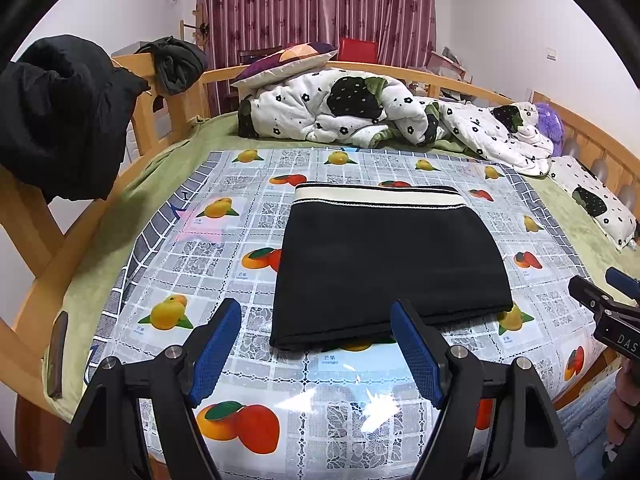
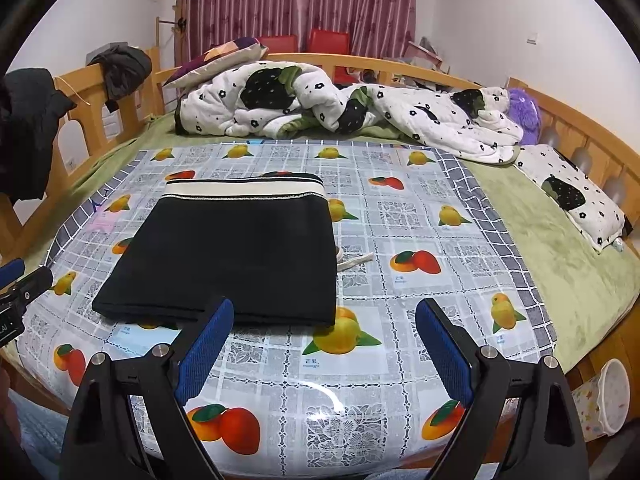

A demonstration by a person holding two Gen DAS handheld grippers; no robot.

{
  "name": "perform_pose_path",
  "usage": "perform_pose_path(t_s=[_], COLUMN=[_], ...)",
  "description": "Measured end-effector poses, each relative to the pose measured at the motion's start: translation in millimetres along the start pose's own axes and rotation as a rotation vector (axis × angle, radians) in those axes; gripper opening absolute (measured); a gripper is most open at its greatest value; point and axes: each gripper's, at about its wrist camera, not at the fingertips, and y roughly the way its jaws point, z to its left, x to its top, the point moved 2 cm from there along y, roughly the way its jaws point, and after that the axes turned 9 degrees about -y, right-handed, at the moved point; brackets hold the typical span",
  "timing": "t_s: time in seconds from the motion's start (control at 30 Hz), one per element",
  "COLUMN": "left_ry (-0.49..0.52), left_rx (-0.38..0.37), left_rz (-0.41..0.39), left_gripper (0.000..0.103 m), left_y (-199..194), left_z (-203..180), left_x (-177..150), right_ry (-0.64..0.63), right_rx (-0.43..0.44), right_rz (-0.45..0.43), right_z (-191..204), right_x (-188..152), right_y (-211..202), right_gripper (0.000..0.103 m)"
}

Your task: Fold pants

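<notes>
Nearest the lenses, both black two-finger grippers with blue ribbed pads hang over the near edge of the bed, tilted downward: the left gripper [image 1: 316, 316] and the right gripper [image 2: 325, 314] each stand spread wide, grasping nothing. Under them a glossy plastic cloth printed with mangoes and lace squares [image 2: 400, 240] covers the green bed sheet [image 2: 568, 264]. On it the black pants with a cream waistband [image 1: 384, 264], folded into a flat rectangle, lie toward the near edge, waistband at the far side. A rumpled white flowered quilt [image 1: 360, 116] is heaped along the far edge, with a small matching pillow [image 2: 576, 196] at the right edge.
</notes>
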Motion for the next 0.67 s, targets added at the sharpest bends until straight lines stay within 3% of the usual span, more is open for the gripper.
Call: perform_pose_path(t_s=[0.57, 0.67], left_ry=[-0.002, -0.005], left_rx=[0.020, -0.006], left_rz=[-0.017, -0.004], left_gripper=[0.076, 0.076], left_y=[-2.0, -0.8], left_z=[-5.2, -6.4], left_x=[1.2, 2.2], right_ry=[0.000, -0.004], right_rx=[-0.010, -0.014], right_rz=[-0.005, -0.003], right_z=[1.3, 2.2], right_x=[1.4, 1.7], right_y=[-0.6, -0.5], right_gripper=[0.091, 0.091])
